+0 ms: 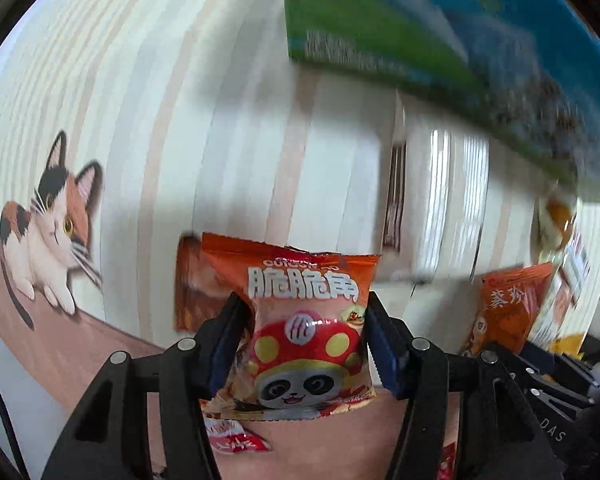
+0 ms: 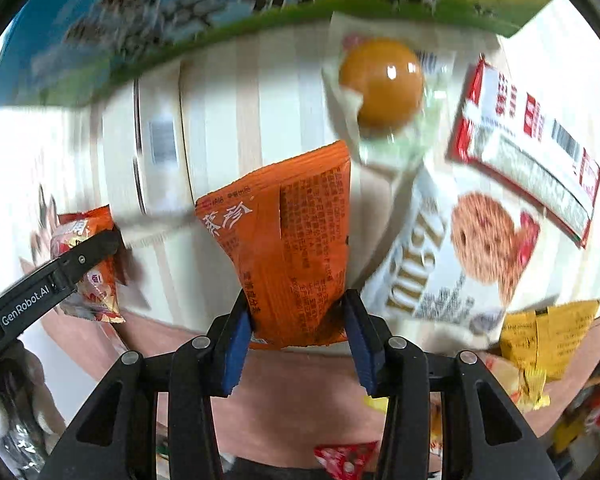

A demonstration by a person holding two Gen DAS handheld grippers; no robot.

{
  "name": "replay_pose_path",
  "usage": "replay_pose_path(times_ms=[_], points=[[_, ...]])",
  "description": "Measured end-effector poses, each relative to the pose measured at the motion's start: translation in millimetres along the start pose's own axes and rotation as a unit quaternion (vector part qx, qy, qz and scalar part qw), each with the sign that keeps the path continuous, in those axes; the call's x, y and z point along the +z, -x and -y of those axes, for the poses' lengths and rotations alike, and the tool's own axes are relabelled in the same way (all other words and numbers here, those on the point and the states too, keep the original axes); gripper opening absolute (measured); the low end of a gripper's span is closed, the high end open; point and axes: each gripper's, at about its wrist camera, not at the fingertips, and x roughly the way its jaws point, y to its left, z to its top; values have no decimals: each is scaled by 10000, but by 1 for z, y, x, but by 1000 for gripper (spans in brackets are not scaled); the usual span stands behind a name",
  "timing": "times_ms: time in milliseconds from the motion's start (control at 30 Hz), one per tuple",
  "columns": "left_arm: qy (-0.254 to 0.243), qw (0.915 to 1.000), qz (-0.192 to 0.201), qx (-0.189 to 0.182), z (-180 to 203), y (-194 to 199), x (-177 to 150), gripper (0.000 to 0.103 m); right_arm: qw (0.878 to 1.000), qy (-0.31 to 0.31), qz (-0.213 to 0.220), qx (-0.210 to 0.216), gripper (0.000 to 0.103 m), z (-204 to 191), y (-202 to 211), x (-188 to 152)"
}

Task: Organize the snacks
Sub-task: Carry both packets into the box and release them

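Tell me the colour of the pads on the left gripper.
Blue pads, seen best in the left wrist view.

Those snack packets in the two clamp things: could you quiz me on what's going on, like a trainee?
1. True or false: the left gripper grips a blue foil packet.
2. What is printed on the orange panda-and-mushroom snack packet? A) a dog B) a panda C) a fish
3. Fill in: the right gripper is shut on the plain ______ foil packet with printed text.

Key: 1 false, it is orange. 2 B. 3 orange. The cookie-picture white packet and packaged brown egg lie untouched.
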Motion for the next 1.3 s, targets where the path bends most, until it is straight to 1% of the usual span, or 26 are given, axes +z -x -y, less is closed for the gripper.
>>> replay_pose_path(times_ms=[67,100,167,200,233,267,333,400,433,467,533,600,667,800,933,1033,1100,1167,1200,1233,1300], points=[[-105,9999,60,63,2,-1,-4,57,10000,57,-71,-9,48,-1,-4,-5],[-138,9998,55,95,6,-3,-10,57,9999,60,-82,-16,50,-1,-4,-6],[-198,9996,41,171,17,-6,-14,57,9999,55,-122,-80,58,-3,-8,-5],[-227,9995,42,194,25,-8,-19,57,9998,36,-139,-97,59,-5,-10,-4],[-253,9994,41,218,28,-7,-20,57,9998,5,-158,-127,62,-12,-17,-3],[-270,9993,38,244,36,-8,-16,57,9998,-10,-157,-135,63,-14,-19,-3],[-266,9993,53,245,38,-7,-16,57,9998,-22,-150,-147,64,-17,-23,-3],[-263,9993,70,244,40,-7,-16,57,9997,-11,-111,-216,64,-25,-29,-4],[-243,9994,88,232,36,-8,-16,57,9997,-6,-92,-245,63,-36,-36,-5],[-211,9995,116,214,36,-7,-16,56,9996,0,-60,-273,59,-46,-43,-6],[-186,9995,160,199,20,-7,-12,55,9996,1,17,-271,56,-57,-44,-10],[-132,9996,189,148,13,-4,-18,53,9995,36,86,-310,54,-61,-44,-13],[-97,9997,206,105,9,1,-24,51,9993,73,154,-324,53,-67,-35,-16],[-62,9996,272,-84,7,19,-41,50,9997,41,208,-123,52,-69,-27,-29],[-105,9980,506,-355,12,49,-61,49,9990,135,386,191,52,-77,-1,-41],[-136,9950,749,-644,18,84,-71,49,9973,166,539,473,52,-79,25,-49],[-201,9915,976,-830,24,114,-72,49,9949,188,709,697,52,-80,51,-52],[-300,9875,1193,-990,31,147,-63,49,9923,198,882,849,52,-76,73,-51],[-352,9857,1269,-1051,35,161,-57,49,9900,170,1032,946,52,-74,91,-48],[-397,9841,1335,-1104,41,174,-49,49,9879,144,1153,1029,52,-68,108,-44],[-521,9812,1452,-1155,56,199,-20,50,9839,112,1363,1146,52,-59,139,-30]])
